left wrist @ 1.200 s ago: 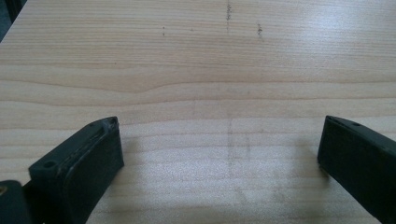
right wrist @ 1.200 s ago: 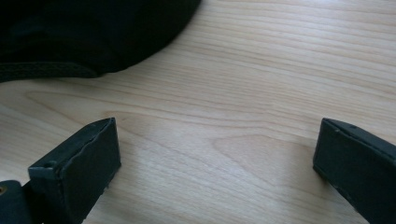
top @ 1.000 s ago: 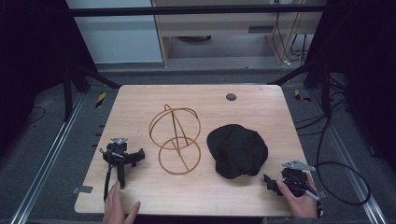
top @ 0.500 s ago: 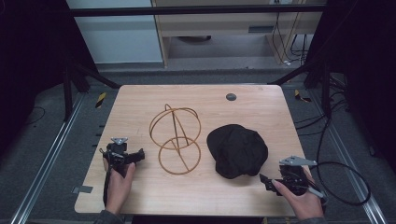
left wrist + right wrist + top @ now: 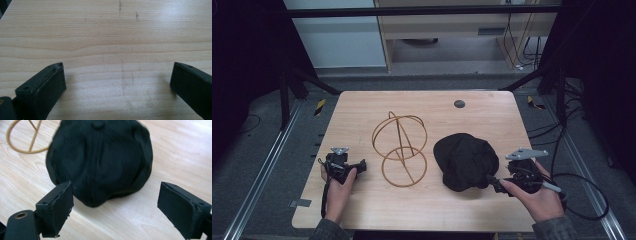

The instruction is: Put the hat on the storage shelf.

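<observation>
At the near edge of the pale wooden worktop [image 5: 362,210], around five o'clock, the right tongs [image 5: 492,183] hang just off the near rim of the black corduroy cap with a button on its crown [image 5: 467,160], pointing toward ten o'clock. In the right gripper view the cap [image 5: 100,160] lies ahead of the black pads [image 5: 61,205], which stand wide apart with bare wood between them; they have just narrowed a little and hold nothing. The cap lies flat on the worktop at about four o'clock, just beside the wire stand.

At seven o'clock the left tongs [image 5: 359,166] rest low on the wood, pointing toward three o'clock. The left gripper view has their pads [image 5: 47,85] spread wide over bare grain, empty too.

Further in, near the centre, stands the thin golden wire hat stand of crossed hoops on a ring base [image 5: 401,147]. Beyond it, at about one o'clock, a small dark round disc [image 5: 459,104] lies on the wood.

The risk I see is the soft cloth: a pinch on the rim alone could gather a thin fold that slips, or drag the cap along the wood into the stand. That stand looks light and nothing steadies it, so I would expect a nudge from cap or tongs to tip or skate it.
</observation>
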The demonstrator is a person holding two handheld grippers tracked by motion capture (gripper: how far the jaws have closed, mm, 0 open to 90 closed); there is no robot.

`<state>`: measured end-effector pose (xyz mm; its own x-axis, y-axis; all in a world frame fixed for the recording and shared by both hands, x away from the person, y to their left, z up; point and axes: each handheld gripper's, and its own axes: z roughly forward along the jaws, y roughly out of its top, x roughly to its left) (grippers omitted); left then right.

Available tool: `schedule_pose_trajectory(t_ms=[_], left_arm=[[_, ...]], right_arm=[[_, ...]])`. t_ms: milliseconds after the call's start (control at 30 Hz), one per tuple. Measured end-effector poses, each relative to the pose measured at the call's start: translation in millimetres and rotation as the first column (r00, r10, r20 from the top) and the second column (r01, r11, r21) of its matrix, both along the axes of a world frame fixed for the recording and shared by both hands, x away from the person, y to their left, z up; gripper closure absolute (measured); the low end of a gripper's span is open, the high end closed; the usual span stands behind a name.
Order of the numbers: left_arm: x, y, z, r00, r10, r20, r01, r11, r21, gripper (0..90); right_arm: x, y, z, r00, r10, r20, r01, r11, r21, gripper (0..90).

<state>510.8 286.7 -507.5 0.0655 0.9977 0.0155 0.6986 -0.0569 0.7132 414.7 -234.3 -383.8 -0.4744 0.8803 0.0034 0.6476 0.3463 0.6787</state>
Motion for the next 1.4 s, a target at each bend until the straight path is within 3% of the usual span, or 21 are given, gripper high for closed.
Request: schedule_pose_trajectory(t_ms=[233, 567, 767, 1100, 1400], left_arm=[[-0.2, -0.4, 0.0, 1.0, 0.002, 0.0, -0.002, 1.0, 0.001, 0.0], [-0.5, -1.4, 0.0, 1.0, 0.005, 0.0, -0.005, 1.0, 0.001, 0.0], [-0.9, -2.2, 0.1, 1.0, 0.004, -0.001, -0.004, 1.0, 0.002, 0.0], [-1.0, -3.5, -0.2, 1.0, 0.004, 0.002, -0.004, 1.0, 0.001, 0.0], [-1.3, -6.2, -0.2, 1.0, -0.002, 0.001, 0.002, 1.0, 0.001, 0.0]], right_arm=[[11.8, 13.7, 19.5, 0.9991, 0.042, 0.0, -0.042, 0.999, -0.027, 12.6], [36.7, 28.9, 22.1, 0.9982, 0.045, -0.039, -0.047, 0.999, -0.028, 11.8], [54.3, 42.7, 12.8, 0.9968, 0.042, -0.069, -0.044, 0.999, -0.024, 8.1], [75.1, 56.9, -9.8, 0.9935, 0.015, -0.113, -0.022, 0.998, -0.056, 7.0], [79.5, 54.8, -22.3, 0.9884, 0.024, -0.15, -0.032, 0.998, -0.053, 26.5]])
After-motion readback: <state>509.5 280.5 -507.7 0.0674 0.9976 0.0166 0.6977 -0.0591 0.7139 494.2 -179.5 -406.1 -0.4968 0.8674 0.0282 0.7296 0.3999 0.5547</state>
